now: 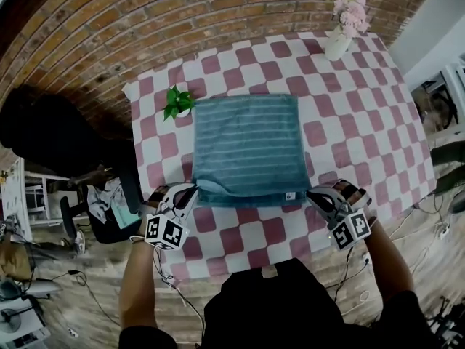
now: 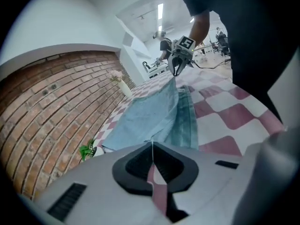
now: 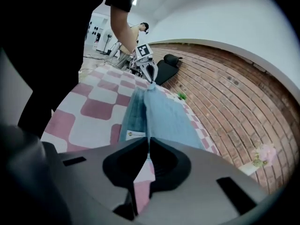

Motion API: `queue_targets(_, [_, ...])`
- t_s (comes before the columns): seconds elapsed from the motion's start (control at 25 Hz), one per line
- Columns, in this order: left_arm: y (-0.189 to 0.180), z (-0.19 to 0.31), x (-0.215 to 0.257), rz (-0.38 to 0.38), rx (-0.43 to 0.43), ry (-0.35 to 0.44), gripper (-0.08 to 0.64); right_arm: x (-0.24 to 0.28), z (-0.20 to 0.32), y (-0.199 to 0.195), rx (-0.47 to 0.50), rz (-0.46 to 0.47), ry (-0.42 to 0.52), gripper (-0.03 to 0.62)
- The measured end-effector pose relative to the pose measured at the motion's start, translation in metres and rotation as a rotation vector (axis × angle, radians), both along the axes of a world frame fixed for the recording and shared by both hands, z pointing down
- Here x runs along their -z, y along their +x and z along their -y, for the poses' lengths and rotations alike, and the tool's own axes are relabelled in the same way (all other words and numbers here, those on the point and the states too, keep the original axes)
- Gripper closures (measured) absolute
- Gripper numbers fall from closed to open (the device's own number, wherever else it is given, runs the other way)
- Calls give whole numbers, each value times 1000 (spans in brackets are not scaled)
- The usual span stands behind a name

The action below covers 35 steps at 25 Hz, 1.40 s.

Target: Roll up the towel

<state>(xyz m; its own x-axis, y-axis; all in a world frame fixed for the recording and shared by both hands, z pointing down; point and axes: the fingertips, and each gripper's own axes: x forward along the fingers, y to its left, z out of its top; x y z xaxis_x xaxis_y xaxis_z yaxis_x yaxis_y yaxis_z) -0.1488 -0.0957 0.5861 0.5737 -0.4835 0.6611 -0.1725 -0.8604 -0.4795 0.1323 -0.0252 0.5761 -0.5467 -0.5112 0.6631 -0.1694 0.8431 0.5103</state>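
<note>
A blue-grey striped towel [image 1: 247, 147] lies folded on the pink-and-white checked tablecloth [image 1: 349, 122]. My left gripper [image 1: 192, 192] is at its near left corner and my right gripper [image 1: 314, 195] at its near right corner. In the left gripper view the towel [image 2: 145, 116] has its top layer rising to the right gripper [image 2: 175, 73], which pinches it. In the right gripper view the towel [image 3: 164, 116] narrows up to the left gripper [image 3: 151, 78], shut on that corner. A small white label [image 1: 290, 195] shows on the near edge.
A small green plant [image 1: 176, 102] stands off the towel's far left corner. A white vase of pink flowers [image 1: 341, 31] stands at the table's far right corner. A brick wall [image 1: 145, 20] runs behind the table. A black chair [image 1: 109, 217] stands at the left.
</note>
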Motion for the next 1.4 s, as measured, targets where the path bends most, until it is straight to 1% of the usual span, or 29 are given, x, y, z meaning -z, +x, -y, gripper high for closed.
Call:
queue_targets(0.08, [2,-8,-10,21,-24,-16,552,-17,-12,1,24,-40,-24,575])
queue_targets(0.12, [2,-12,-16,36,-38,-36,532,-25,-16,1,32,-53,-40,575])
queue_targets(0.2, [-2,-20,-29,70,-55,-100,437,-41,-25,0,48,-70,-79,572])
queue_targets(0.28, [-10,-27,-38,91,-39,-181,391,-62,-37,3,76,-84,-156,565])
queue_targets(0.32, [-16,-30,-40,90,-19,-221,313,-69,-43,4,83,-80,-207,506])
queue_targets(0.36, [-20,-32,-39,68,10,-253,269,-71,-46,4,73,-55,-247,424])
queue_targets(0.4, [-23,-32,-34,23,47,-272,270,-66,-45,4,45,-12,-266,417])
queue_targets(0.48, [-19,-30,-18,-105,119,-286,285,-49,-33,4,-33,82,-253,417])
queue_targets(0.52, [-13,-31,-11,-155,136,-284,303,-43,-27,4,-61,102,-235,430])
queue_targets(0.56, [-6,-32,-7,-177,136,-276,311,-42,-21,4,-73,94,-214,456])
queue_targets(0.6, [1,-34,-8,-170,124,-267,316,-45,-18,5,-73,62,-193,474])
queue_targets(0.64, [7,-35,-14,-140,107,-261,319,-52,-15,6,-62,17,-179,491])
queue_targets(0.68, [10,-36,-22,-94,88,-261,325,-59,-14,7,-47,-27,-175,492])
queue_targets(0.72, [11,-36,-31,-46,71,-263,356,-65,-13,8,-34,-61,-176,492])
queue_targets(0.8, [10,-35,-45,22,56,-274,393,-70,-9,9,-40,-80,-187,508])
queue_targets(0.84, [9,-33,-48,32,59,-283,454,-70,-7,9,-58,-72,-200,543])
queue_targets(0.88, [9,-32,-49,31,63,-292,528,-69,-4,10,-78,-61,-216,565])
queue_targets(1.0, [9,-31,-41,10,60,-297,538,-60,-2,8,-111,-16,-242,573])
queue_targets(1.08, [9,-32,-29,-33,66,-280,540,-38,-3,7,-127,58,-227,575])
queue_targets(1.12, [6,-34,-25,-42,67,-269,540,-27,-5,7,-128,87,-213,575])
queue_targets(1.16, [3,-36,-25,-38,66,-259,540,-20,-9,7,-121,97,-202,575])
queue_targets(1.24, [-1,-42,-32,-6,56,-251,537,-24,-20,6,-82,63,-205,574])
queue_targets(1.32, [-2,-46,-43,34,46,-248,537,-44,-31,2,-40,-4,-222,574])
queue_targets(1.4, [-3,-47,-51,65,57,-251,531,-61,-36,4,-44,-46,-232,571])
